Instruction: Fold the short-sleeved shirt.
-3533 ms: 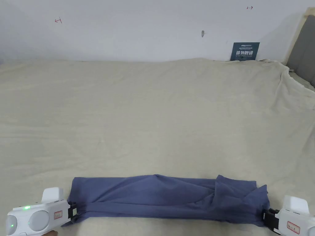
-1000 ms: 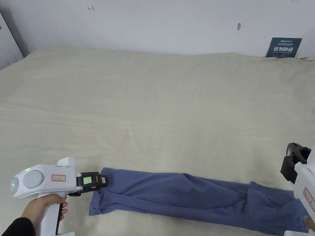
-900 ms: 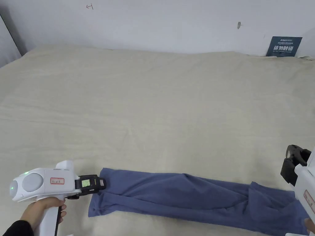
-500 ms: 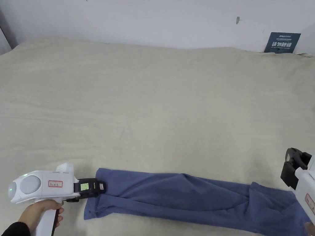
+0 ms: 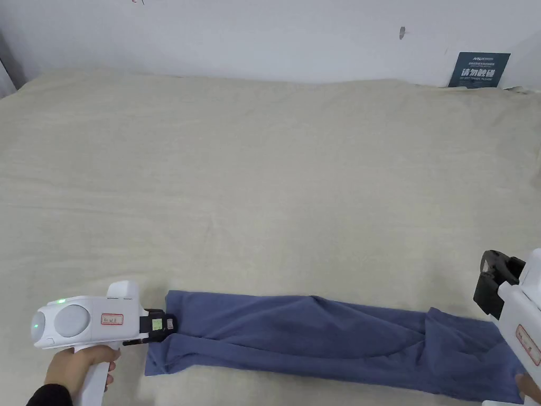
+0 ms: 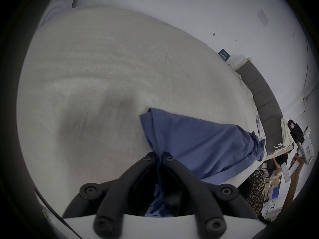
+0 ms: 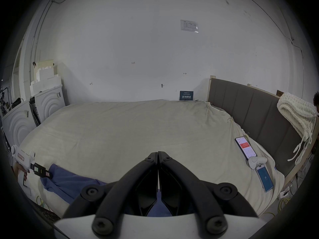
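A blue shirt (image 5: 317,338), folded into a long narrow strip, lies along the near edge of the bed. My left gripper (image 5: 168,323) is at the strip's left end. In the left gripper view its jaws (image 6: 158,156) are shut on the shirt (image 6: 198,139), with blue cloth pinched between them. My right gripper (image 5: 494,280) hangs a little above the strip's right end, not touching it. The right gripper view has its jaws (image 7: 158,154) pressed together with nothing between them, and the shirt (image 7: 69,182) stretches away below towards the left gripper (image 7: 47,173).
The beige bedsheet (image 5: 264,185) spreads wide beyond the shirt. Two phones (image 7: 245,147) (image 7: 265,178) and a small white device (image 7: 257,161) lie near the grey headboard (image 7: 250,113). A white knit blanket (image 7: 296,111) hangs over it. A blue sign (image 5: 478,68) leans on the wall.
The right gripper has let go of the shirt's right end and risen above it. The left gripper has shifted from the near left corner to the left edge farther back.
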Demonstrator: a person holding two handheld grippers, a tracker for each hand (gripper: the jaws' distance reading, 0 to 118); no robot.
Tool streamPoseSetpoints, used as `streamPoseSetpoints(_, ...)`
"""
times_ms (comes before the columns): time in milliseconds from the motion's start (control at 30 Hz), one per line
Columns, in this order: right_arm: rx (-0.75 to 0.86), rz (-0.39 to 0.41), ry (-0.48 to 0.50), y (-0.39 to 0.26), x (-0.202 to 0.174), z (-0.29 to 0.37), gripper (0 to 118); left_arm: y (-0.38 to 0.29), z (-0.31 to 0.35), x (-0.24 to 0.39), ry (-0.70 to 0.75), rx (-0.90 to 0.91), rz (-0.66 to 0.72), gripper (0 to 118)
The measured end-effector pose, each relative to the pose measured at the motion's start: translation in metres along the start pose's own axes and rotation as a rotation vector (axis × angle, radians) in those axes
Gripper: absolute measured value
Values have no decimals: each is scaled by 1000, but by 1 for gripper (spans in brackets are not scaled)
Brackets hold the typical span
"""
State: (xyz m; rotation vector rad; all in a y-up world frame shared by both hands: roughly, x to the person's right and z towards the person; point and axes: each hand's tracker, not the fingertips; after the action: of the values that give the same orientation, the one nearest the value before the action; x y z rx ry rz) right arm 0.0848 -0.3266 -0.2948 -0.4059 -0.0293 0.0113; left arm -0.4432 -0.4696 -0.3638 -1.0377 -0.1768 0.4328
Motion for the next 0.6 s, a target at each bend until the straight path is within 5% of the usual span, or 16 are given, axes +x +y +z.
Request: streamPoseSetpoints(600,40,-42,5,13,15,12,0,21,84,-29,83,108,68,1)
